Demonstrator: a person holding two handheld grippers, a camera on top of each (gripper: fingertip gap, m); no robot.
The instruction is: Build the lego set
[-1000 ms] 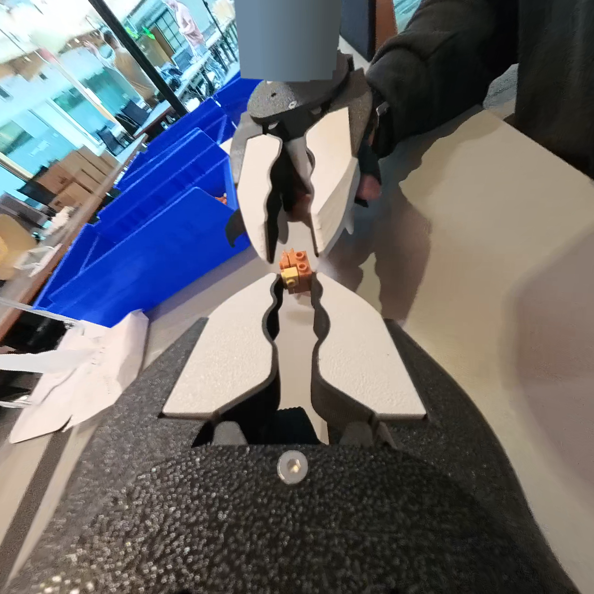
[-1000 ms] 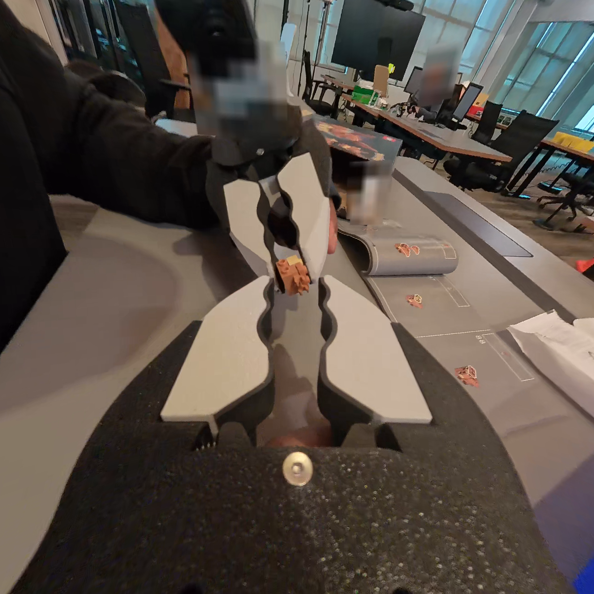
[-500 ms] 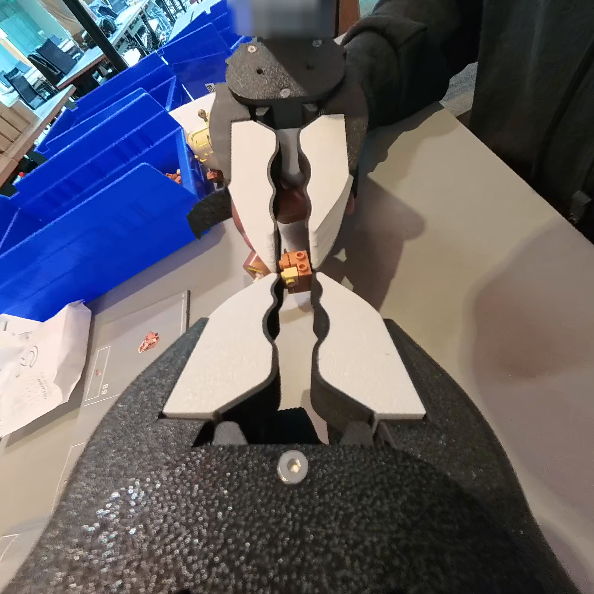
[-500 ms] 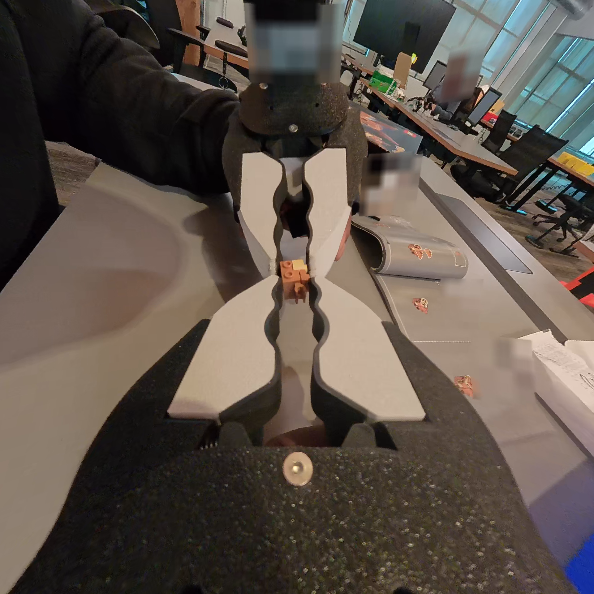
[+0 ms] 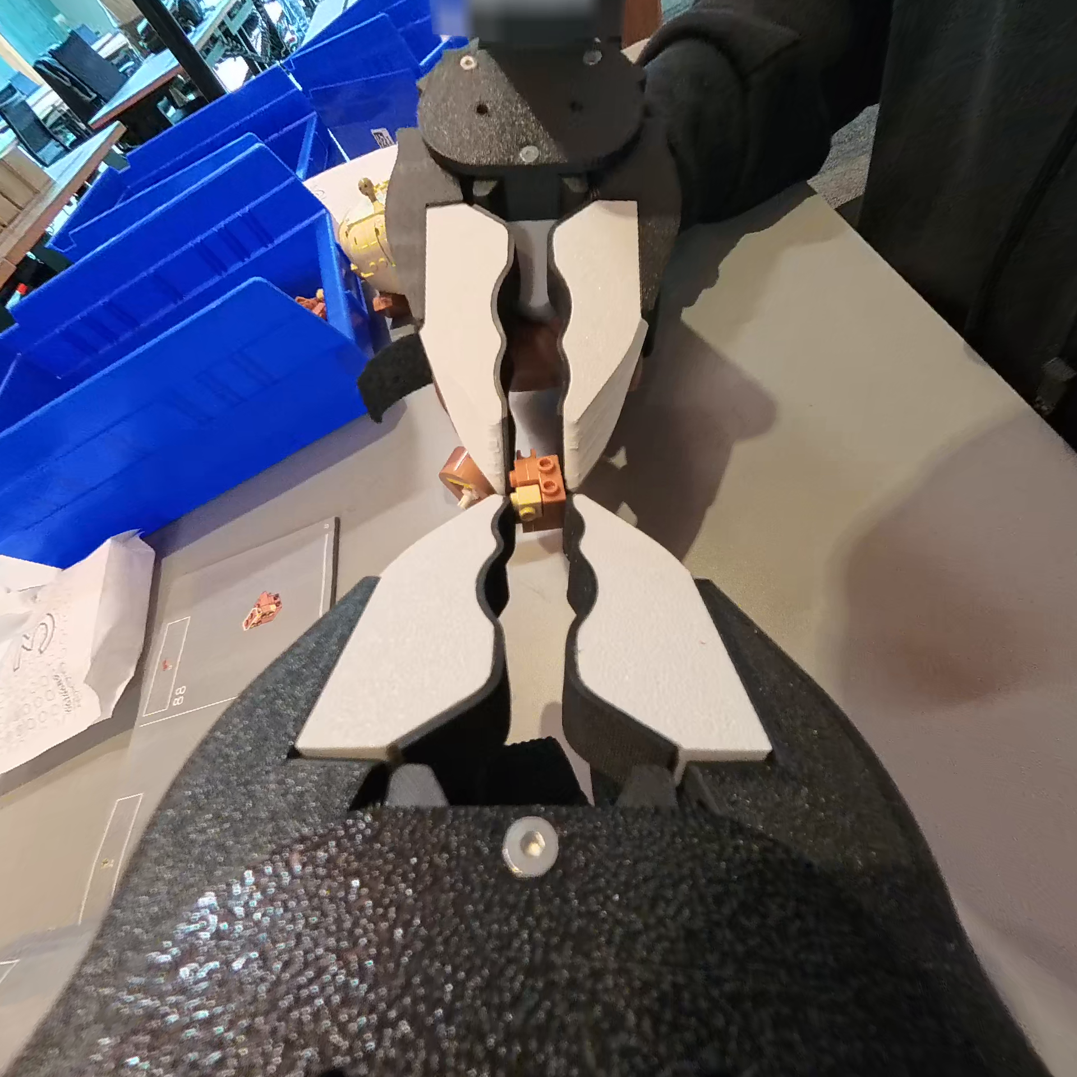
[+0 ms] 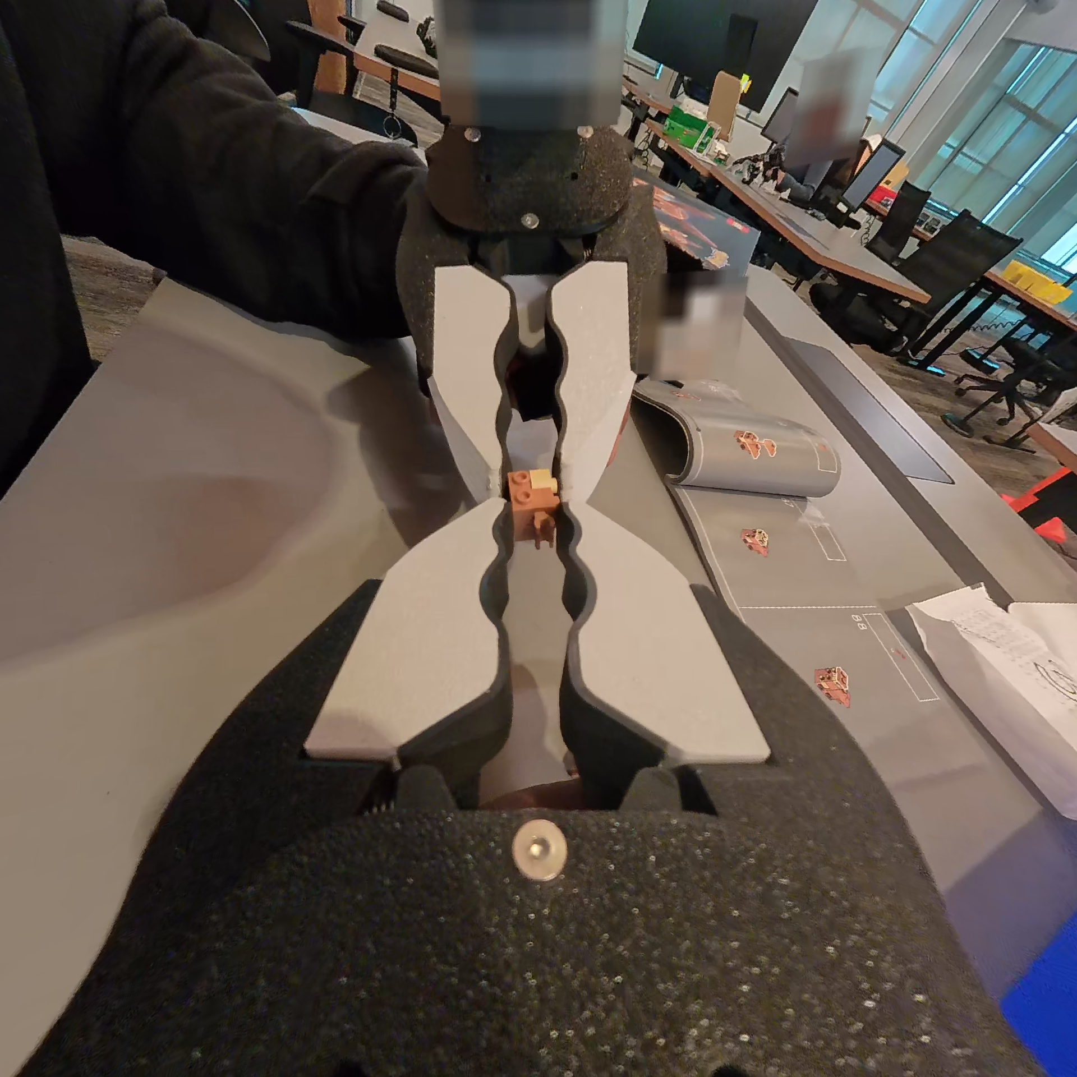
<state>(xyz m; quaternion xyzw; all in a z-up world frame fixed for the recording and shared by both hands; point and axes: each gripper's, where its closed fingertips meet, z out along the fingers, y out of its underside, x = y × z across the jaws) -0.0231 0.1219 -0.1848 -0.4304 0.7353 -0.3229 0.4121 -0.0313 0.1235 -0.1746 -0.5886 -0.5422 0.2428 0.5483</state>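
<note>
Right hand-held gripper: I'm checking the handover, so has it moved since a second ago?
Yes. In the left wrist view, the right hand-held gripper closed in on the brick cluster, its fingertips now meeting the left gripper's.

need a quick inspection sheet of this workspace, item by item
surface: pale grey table, an open instruction booklet lying on it
job's things: small orange, brown and tan brick assembly held up between both grippers
clutter: crumpled white paper; brown piece and a gold model by the blue bins
grippers: left gripper and right gripper meet tip to tip, each closed on the brick assembly
cables: nothing seen
surroundings: office desks, chairs, monitors, windows
</note>
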